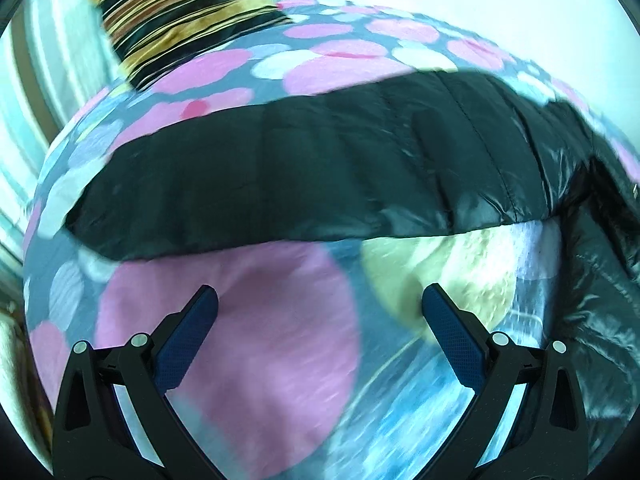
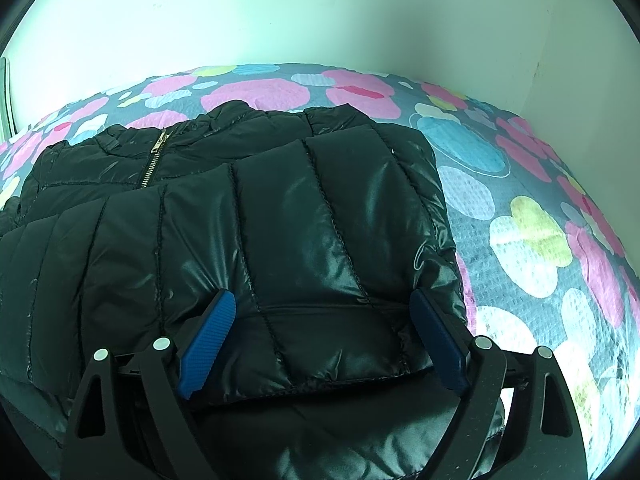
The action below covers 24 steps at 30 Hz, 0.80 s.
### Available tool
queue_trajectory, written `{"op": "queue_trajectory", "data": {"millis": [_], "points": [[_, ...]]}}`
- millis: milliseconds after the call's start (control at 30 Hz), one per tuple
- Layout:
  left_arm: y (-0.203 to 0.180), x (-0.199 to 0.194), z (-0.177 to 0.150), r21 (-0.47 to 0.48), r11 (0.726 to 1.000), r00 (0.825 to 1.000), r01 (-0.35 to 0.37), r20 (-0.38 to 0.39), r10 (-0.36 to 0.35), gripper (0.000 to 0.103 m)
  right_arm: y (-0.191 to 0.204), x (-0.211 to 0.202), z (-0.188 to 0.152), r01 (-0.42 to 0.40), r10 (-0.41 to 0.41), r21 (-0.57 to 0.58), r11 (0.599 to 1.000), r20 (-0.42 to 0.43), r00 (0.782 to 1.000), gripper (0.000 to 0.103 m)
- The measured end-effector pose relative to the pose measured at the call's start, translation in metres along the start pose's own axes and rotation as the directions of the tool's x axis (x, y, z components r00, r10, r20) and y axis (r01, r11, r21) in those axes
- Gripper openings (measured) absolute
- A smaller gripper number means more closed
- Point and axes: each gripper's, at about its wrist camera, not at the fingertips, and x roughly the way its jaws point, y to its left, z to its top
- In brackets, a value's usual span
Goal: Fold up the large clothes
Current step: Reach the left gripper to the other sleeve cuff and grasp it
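Note:
A shiny black quilted puffer jacket (image 2: 300,220) lies on a flower-patterned bedspread (image 2: 520,220). One padded part is folded across its front, and the zipper (image 2: 154,160) shows at the upper left. My right gripper (image 2: 323,296) hovers open and wide over the near hem of that folded part, its blue pads standing on either side without pressing. In the left wrist view the jacket (image 1: 320,168) stretches as a dark band across the bed. My left gripper (image 1: 320,291) is open over bare bedspread (image 1: 240,340) just in front of the jacket's edge, with nothing between its fingers.
A striped black, gold and white pillow (image 1: 180,12) leans at the far left of the bed. A pale wall (image 2: 280,12) runs behind the bed, and striped curtain fabric (image 1: 24,80) hangs at the left. Bedspread extends to the right of the jacket.

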Motion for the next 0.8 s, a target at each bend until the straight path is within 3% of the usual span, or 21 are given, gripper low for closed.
{"op": "queue_trajectory", "data": {"millis": [267, 367, 400, 500, 567, 733, 800], "points": [[0.099, -0.021, 0.017, -0.207, 0.978, 0.999, -0.003, 0.052, 0.014, 0.1, 0.0, 0.0, 0.0, -0.001, 0.001, -0.001, 1.0, 0.001, 1.0, 0.088], [0.135, -0.011, 0.023, -0.304, 0.949, 0.996, 0.088, 0.043, -0.078, 0.086, 0.0, 0.0, 0.0, 0.0, 0.0, -0.001, 1.0, 0.002, 1.0, 0.088], [0.143, -0.007, 0.024, -0.331, 0.935, 0.992, 0.126, 0.043, -0.118, 0.086, 0.0, 0.0, -0.001, 0.0, 0.0, -0.001, 1.0, 0.002, 1.0, 0.088], [0.158, 0.014, 0.027, -0.388, 0.878, 0.956, 0.279, 0.028, -0.291, 0.086, 0.0, 0.0, -0.001, 0.0, 0.0, -0.001, 1.0, 0.002, 1.0, 0.088], [0.158, 0.017, 0.028, -0.391, 0.864, 0.945, 0.318, 0.057, -0.322, 0.086, 0.0, 0.0, -0.001, 0.0, 0.0, -0.002, 1.0, 0.002, 1.0, 0.088], [0.167, 0.031, 0.036, -0.459, 0.788, 0.908, 0.41, 0.121, -0.402, 0.085, 0.0, 0.0, 0.0, 0.0, 0.0, -0.002, 1.0, 0.002, 1.0, 0.088], [0.17, 0.033, 0.038, -0.47, 0.777, 0.905, 0.418, 0.142, -0.401, 0.073, 0.0, 0.0, -0.001, 0.0, 0.0, -0.003, 1.0, 0.003, 1.0, 0.088]]}}
